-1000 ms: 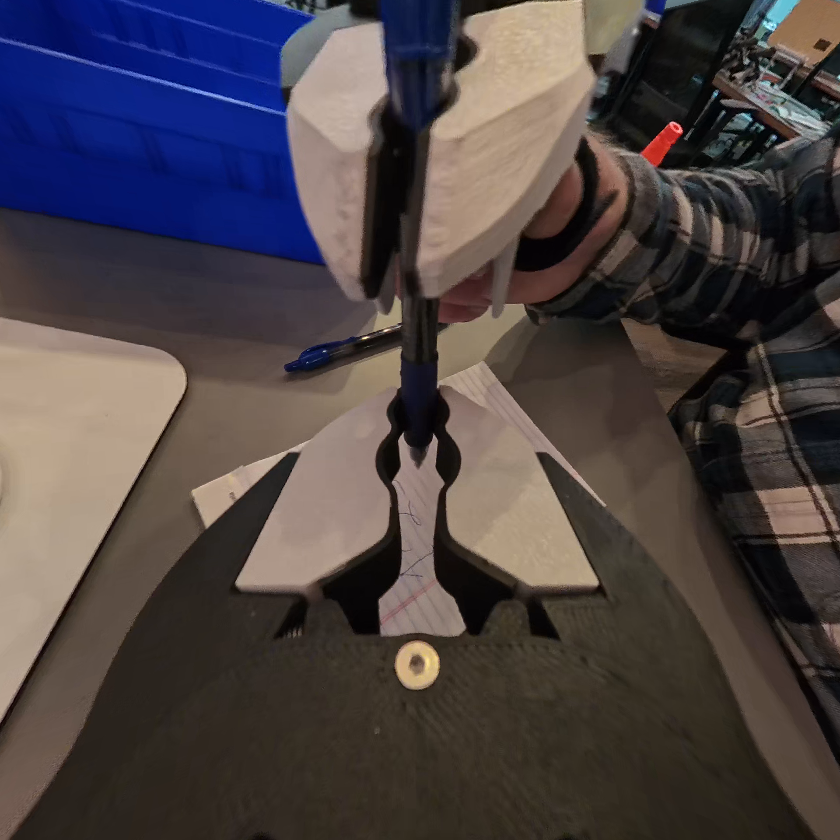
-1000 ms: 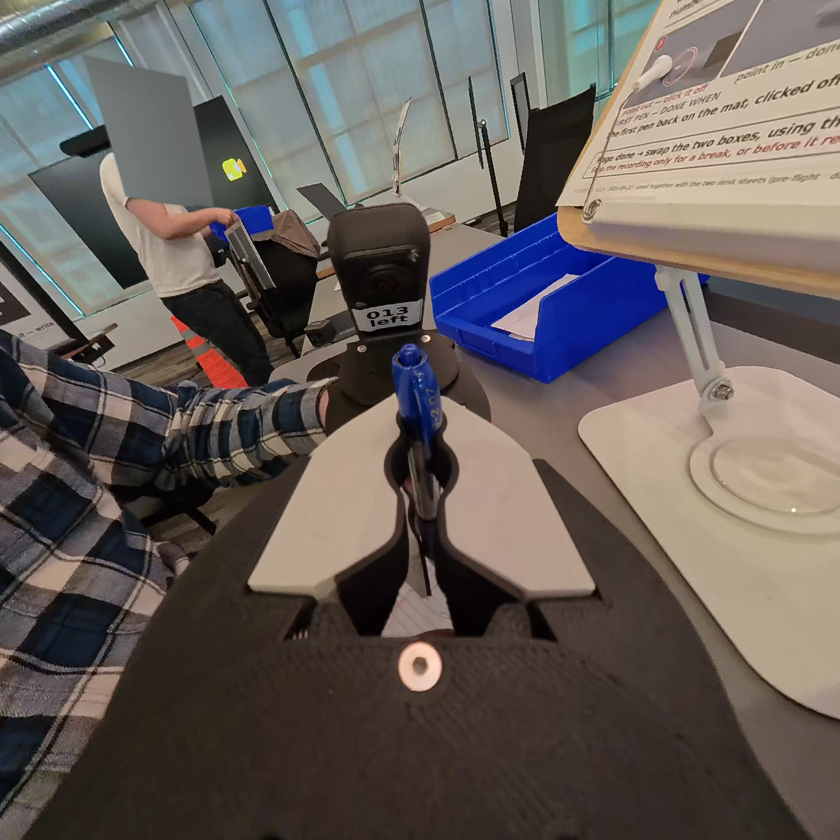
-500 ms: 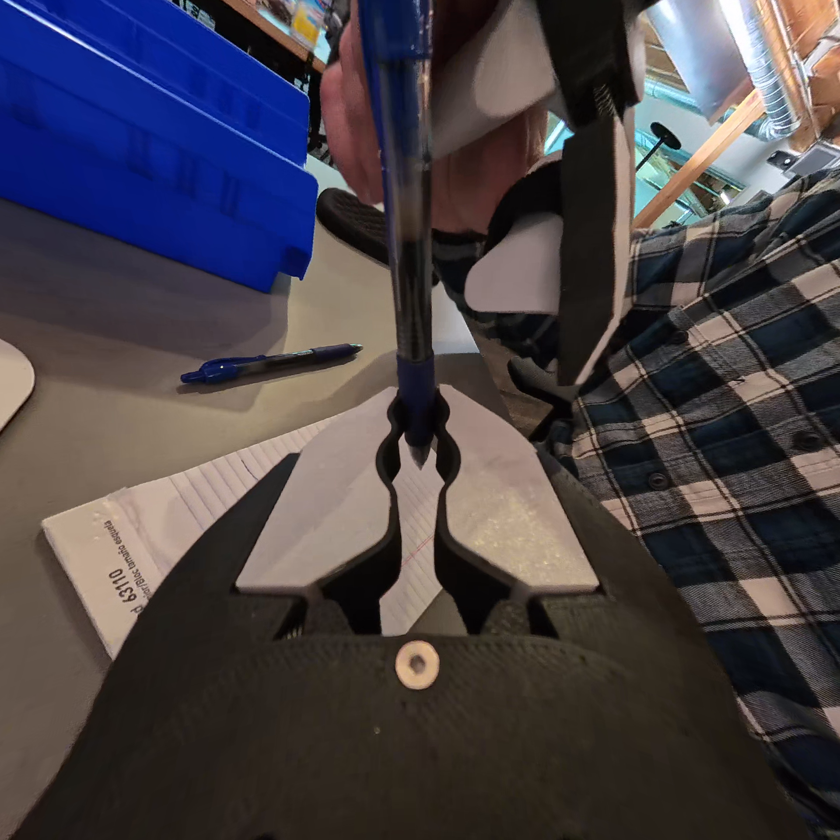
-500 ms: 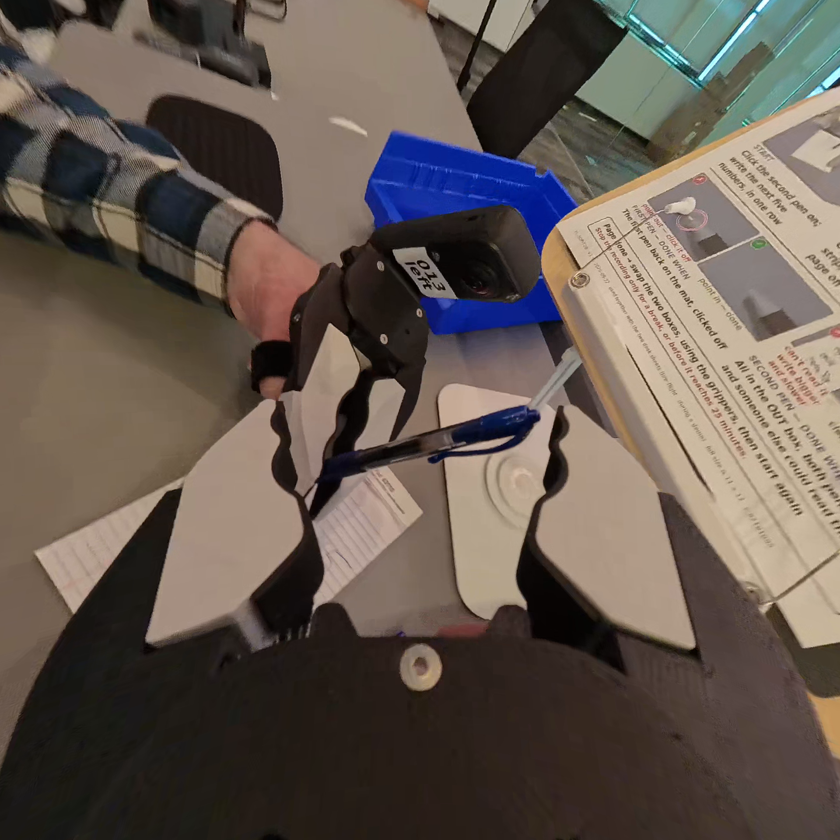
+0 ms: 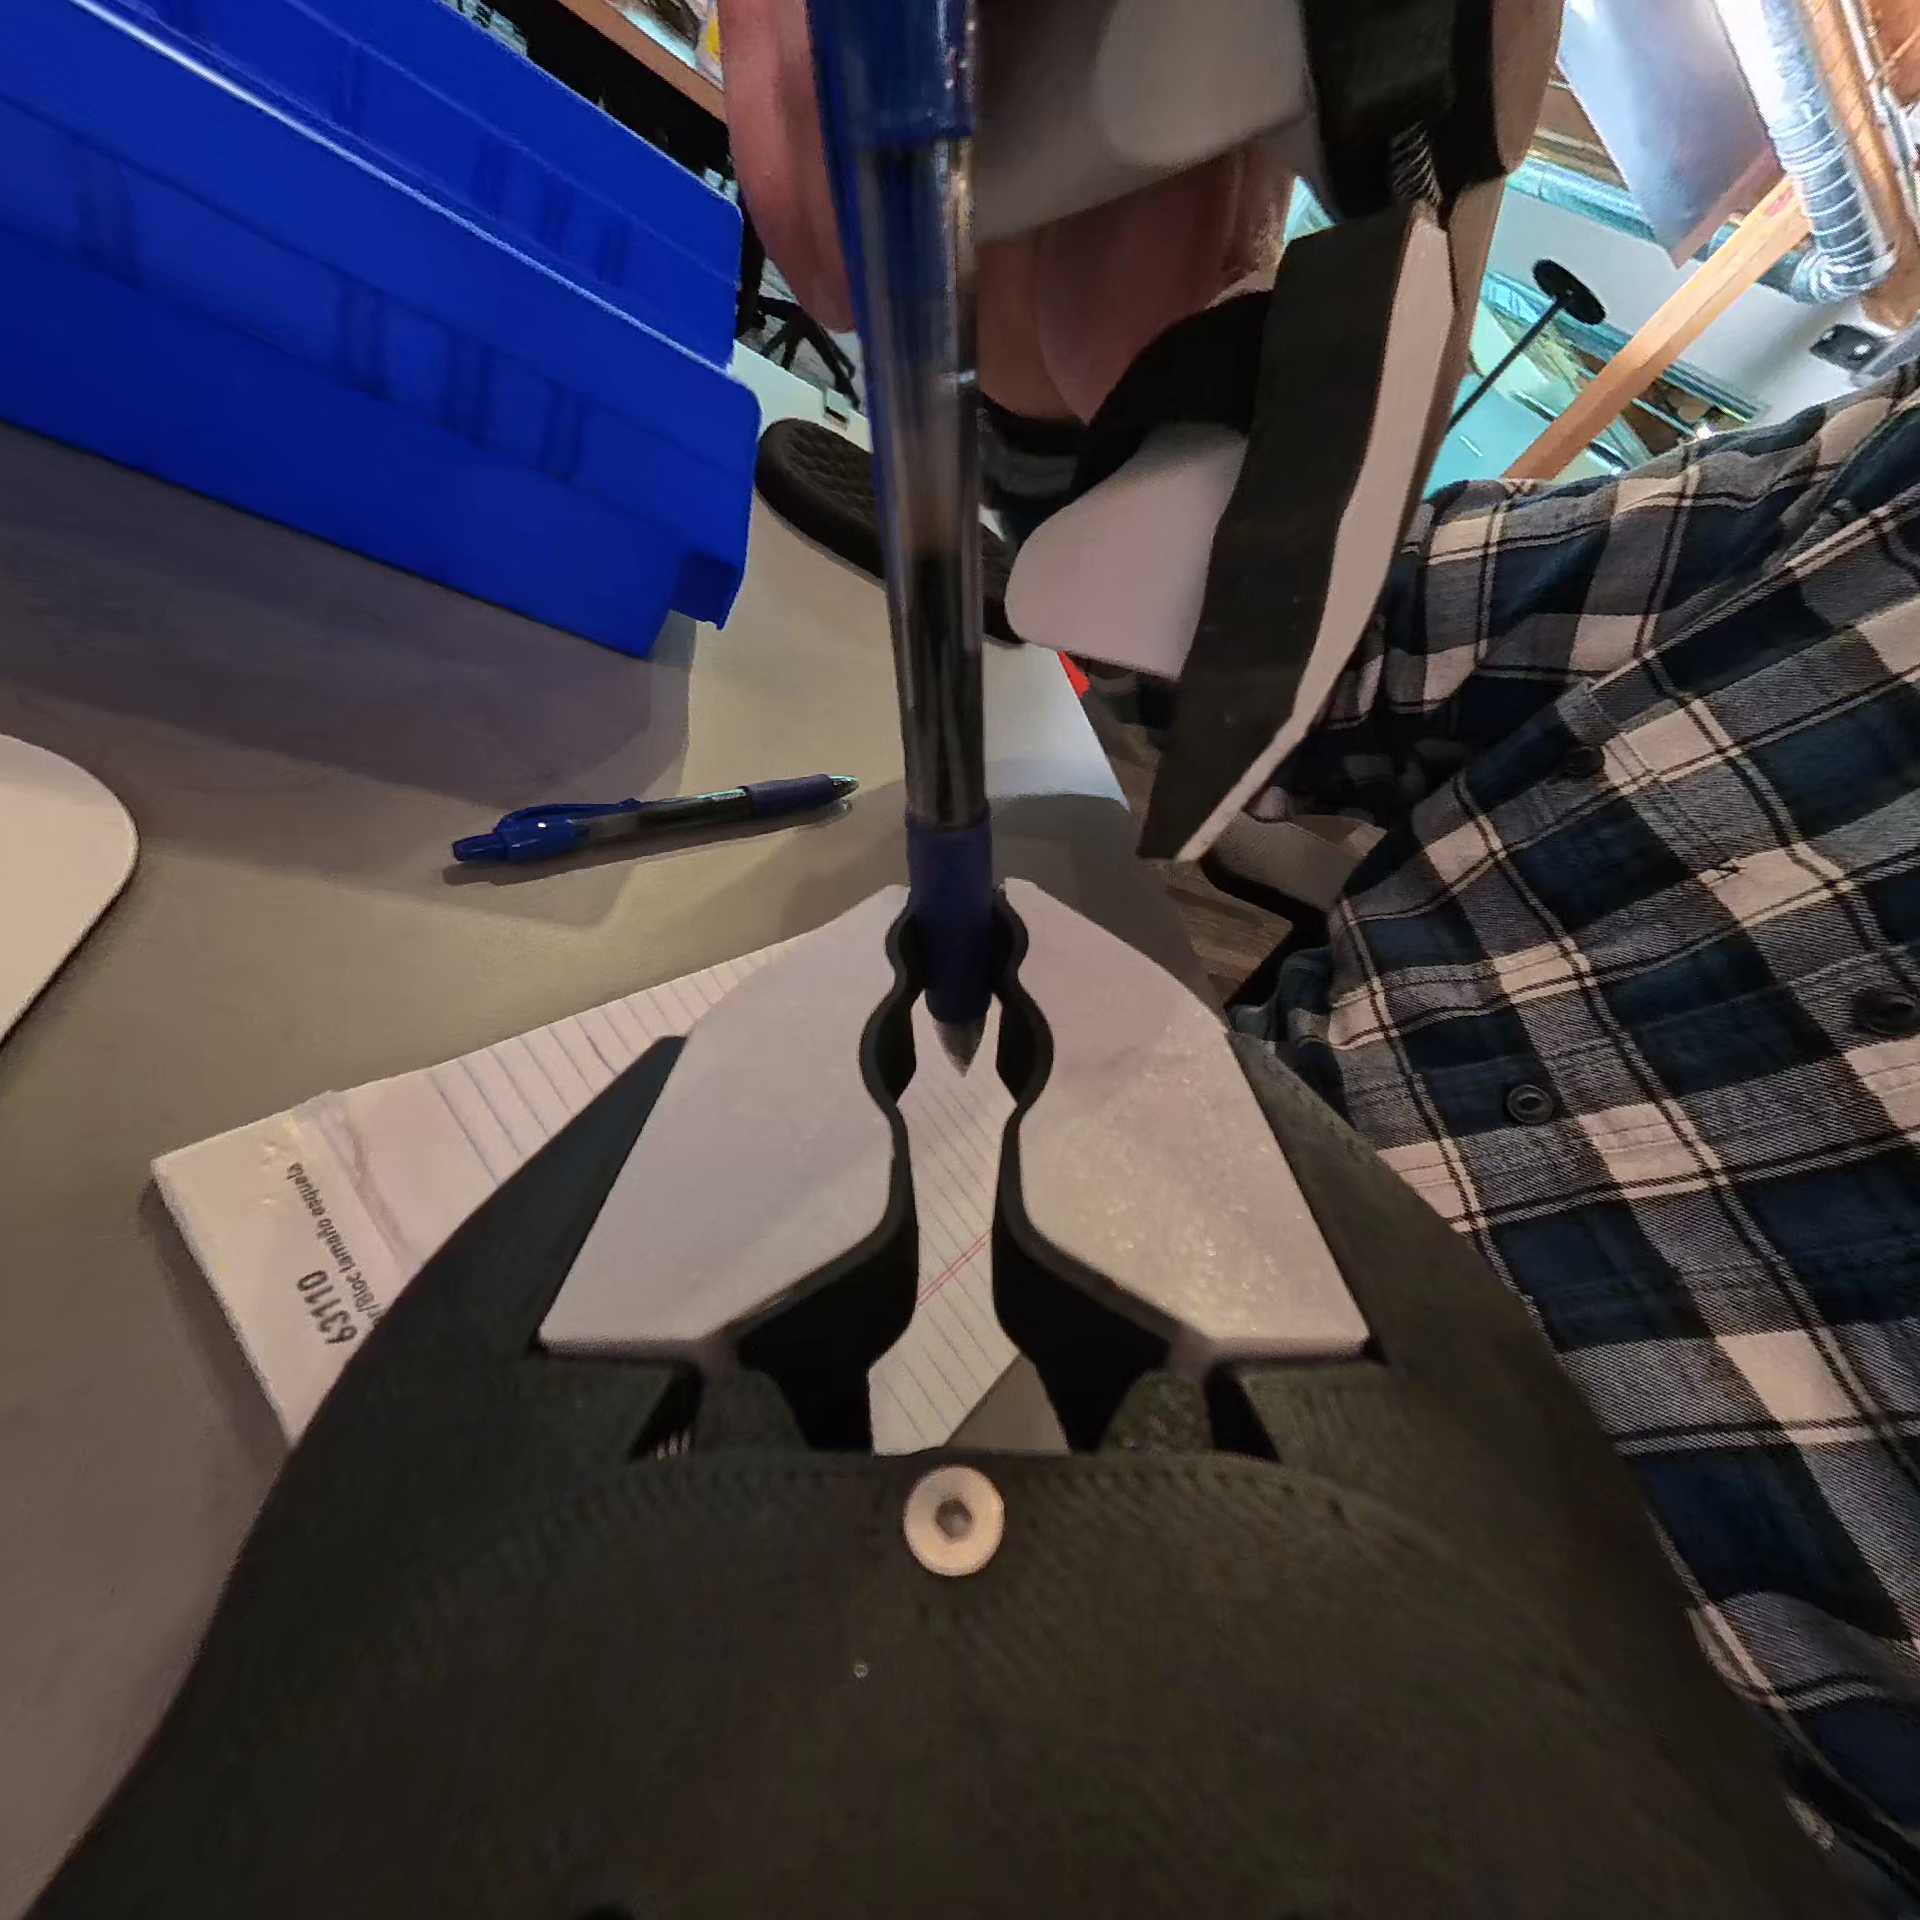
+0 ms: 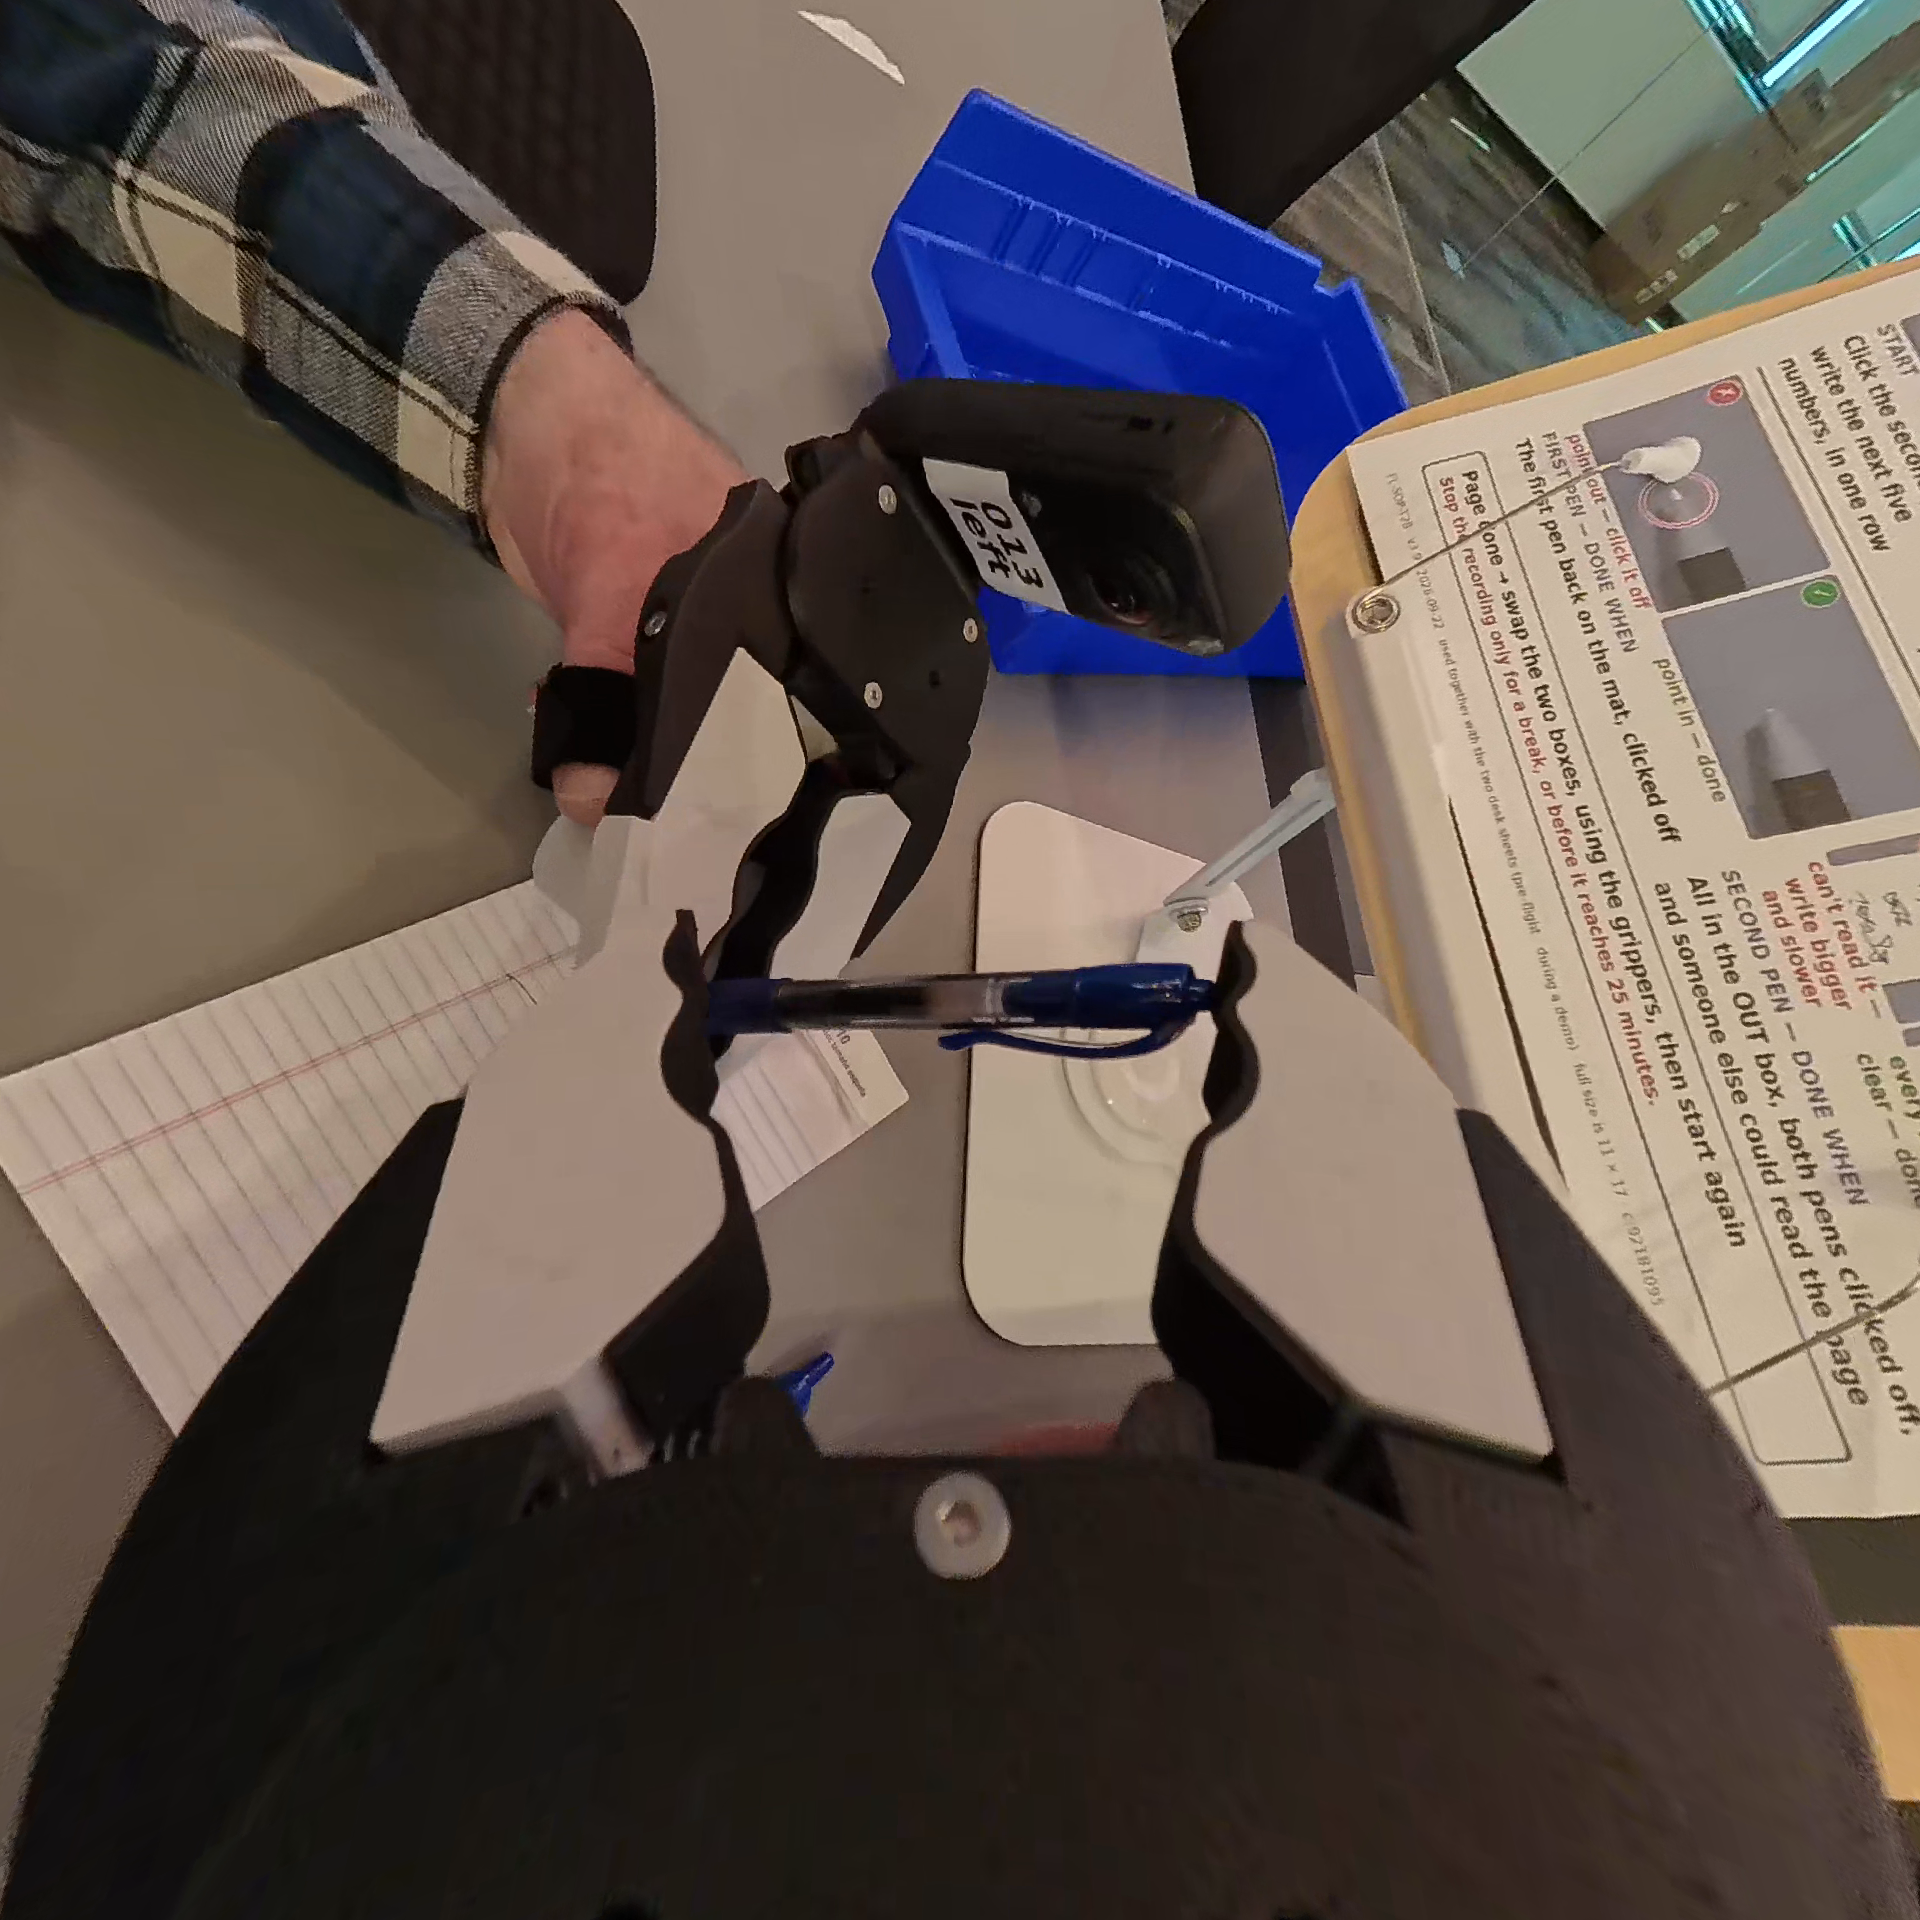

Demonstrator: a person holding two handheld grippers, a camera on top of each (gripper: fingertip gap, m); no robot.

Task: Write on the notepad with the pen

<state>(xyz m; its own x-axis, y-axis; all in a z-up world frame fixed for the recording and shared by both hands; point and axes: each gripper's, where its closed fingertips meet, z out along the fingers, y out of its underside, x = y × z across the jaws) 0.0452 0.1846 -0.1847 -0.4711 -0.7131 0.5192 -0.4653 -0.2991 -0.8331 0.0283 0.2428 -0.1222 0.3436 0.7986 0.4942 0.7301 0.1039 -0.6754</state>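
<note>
My left gripper (image 5: pixel 956 914) is shut on the blue grip of a blue pen (image 5: pixel 925 520), close to its silver point, which hangs just above the white lined notepad (image 5: pixel 468 1122). In the right wrist view the pen (image 6: pixel 935 1003) lies crosswise between the wide-open fingers of my right gripper (image 6: pixel 956 977). Its clicker end is at the right fingertip (image 6: pixel 1231 987), and its grip end passes behind the left fingertip (image 6: pixel 686 997). I cannot tell whether the right pads press on it. The left gripper (image 6: pixel 883 623) shows there, holding the pen over the notepad (image 6: pixel 260 1091).
A second blue pen (image 5: pixel 655 821) lies on the grey table beyond the notepad. Blue bins (image 5: pixel 364 312) stand at the back, one also in the right wrist view (image 6: pixel 1091 312). A white stand base (image 6: pixel 1060 1195) and an instruction board (image 6: pixel 1662 831) are to the right. A plaid sleeve is nearby.
A second ago my right gripper was shut on the pen's upper barrel. It let go, opened wide and turned to span the pen end to end, then narrowed a little. The left kept its hold.
</note>
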